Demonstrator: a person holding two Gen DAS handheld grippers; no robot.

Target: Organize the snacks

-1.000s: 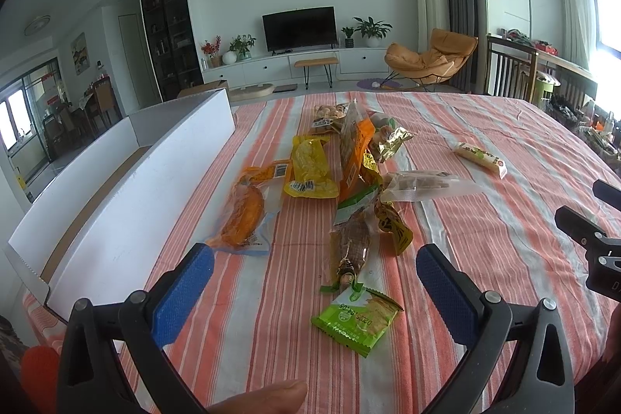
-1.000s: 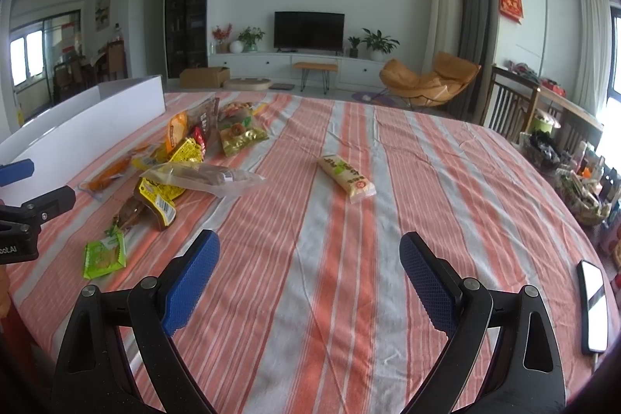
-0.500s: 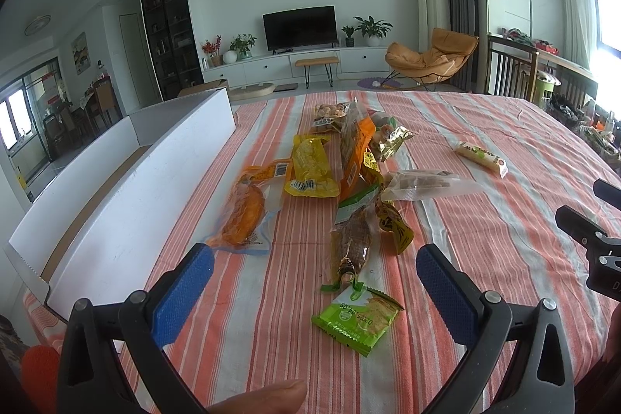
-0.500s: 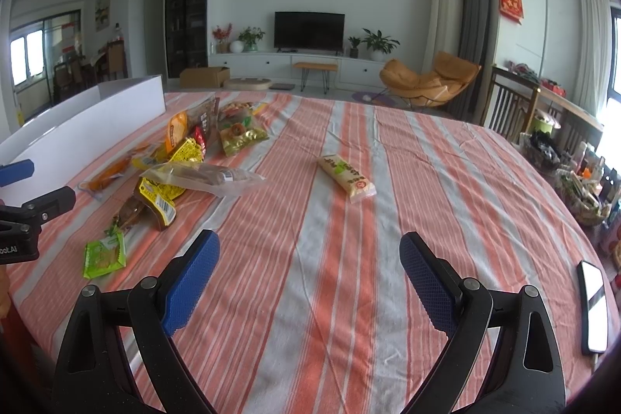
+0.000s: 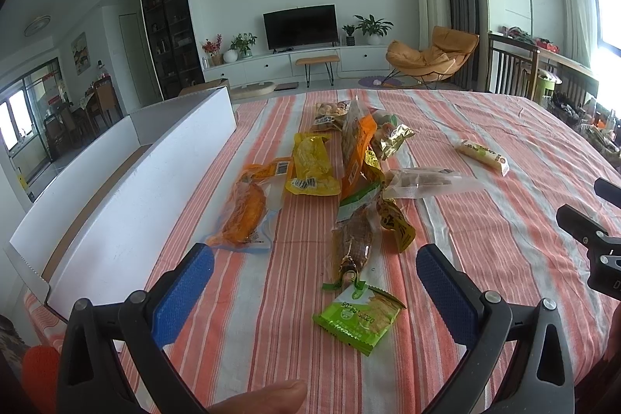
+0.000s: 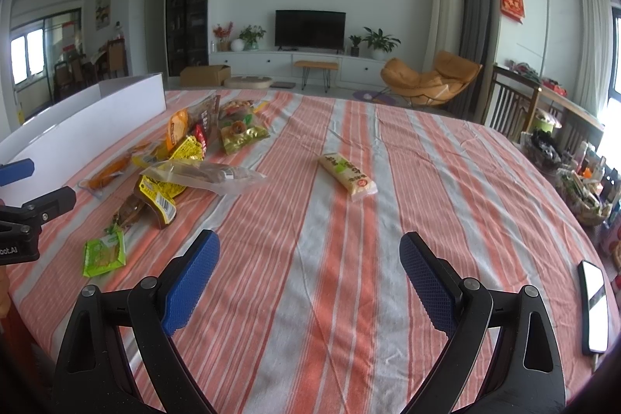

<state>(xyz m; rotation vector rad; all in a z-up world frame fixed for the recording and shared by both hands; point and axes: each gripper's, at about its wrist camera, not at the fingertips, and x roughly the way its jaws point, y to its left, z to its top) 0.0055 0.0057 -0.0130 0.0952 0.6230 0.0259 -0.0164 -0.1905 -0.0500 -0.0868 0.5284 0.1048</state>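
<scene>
Several snack packets lie in a loose pile on the striped tablecloth [image 5: 485, 235]. A green packet [image 5: 359, 315] lies nearest, just ahead of my open left gripper [image 5: 314, 274]. Beyond it lie a brown packet [image 5: 355, 239], an orange packet [image 5: 242, 210], a yellow packet [image 5: 310, 165] and a clear packet [image 5: 427, 181]. A pale bar packet [image 6: 347, 175] lies alone, ahead of my open right gripper [image 6: 310, 266]. Both grippers hold nothing. A long white box [image 5: 128, 204] stands open along the left edge of the table.
A phone [image 6: 594, 305] lies near the table's right edge. A basket of bottles and small items [image 6: 586, 189] sits off the far right. The left gripper [image 6: 23, 220] shows at the left of the right wrist view. Striped cloth [image 6: 446, 181] lies bare on the right.
</scene>
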